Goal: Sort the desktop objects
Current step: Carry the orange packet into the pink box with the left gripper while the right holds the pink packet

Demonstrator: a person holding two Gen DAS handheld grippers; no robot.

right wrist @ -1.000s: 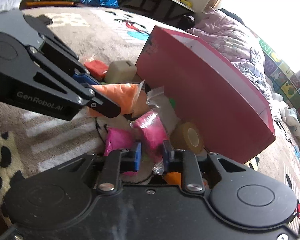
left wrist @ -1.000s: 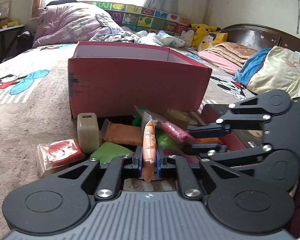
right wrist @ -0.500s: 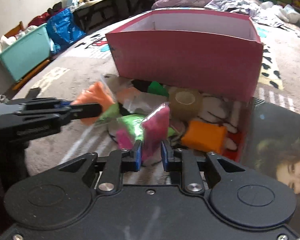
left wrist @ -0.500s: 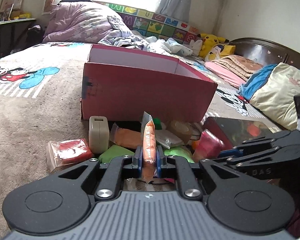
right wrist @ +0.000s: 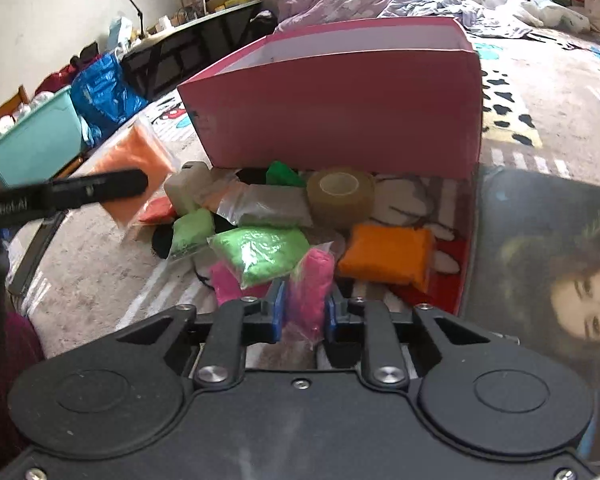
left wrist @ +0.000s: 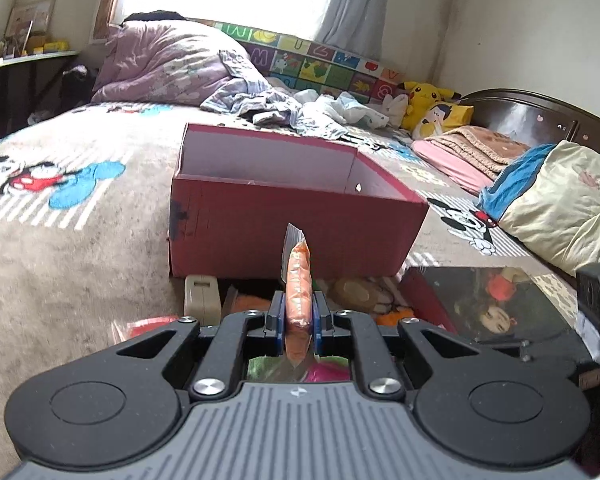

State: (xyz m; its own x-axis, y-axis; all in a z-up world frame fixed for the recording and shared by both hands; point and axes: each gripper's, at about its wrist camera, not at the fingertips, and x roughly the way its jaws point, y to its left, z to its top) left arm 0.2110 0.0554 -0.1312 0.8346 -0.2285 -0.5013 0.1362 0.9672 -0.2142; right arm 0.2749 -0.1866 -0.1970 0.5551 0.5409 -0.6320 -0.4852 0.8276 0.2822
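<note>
The left hand-held gripper (left wrist: 298, 316) is clamped on a slim orange clay packet in clear plastic (left wrist: 298, 280), held upright before the open pink cardboard box (left wrist: 284, 220). The right hand-held gripper (right wrist: 303, 314) pinches a pink clay packet (right wrist: 310, 286) above the bright green packet (right wrist: 260, 252), orange block (right wrist: 386, 254) and tan tape roll (right wrist: 340, 196) on the bed's patterned blanket (right wrist: 540, 92).

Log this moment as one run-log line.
left tongs: shut on orange packet | right tongs: shut on pink packet | red box: open, ahead
</note>
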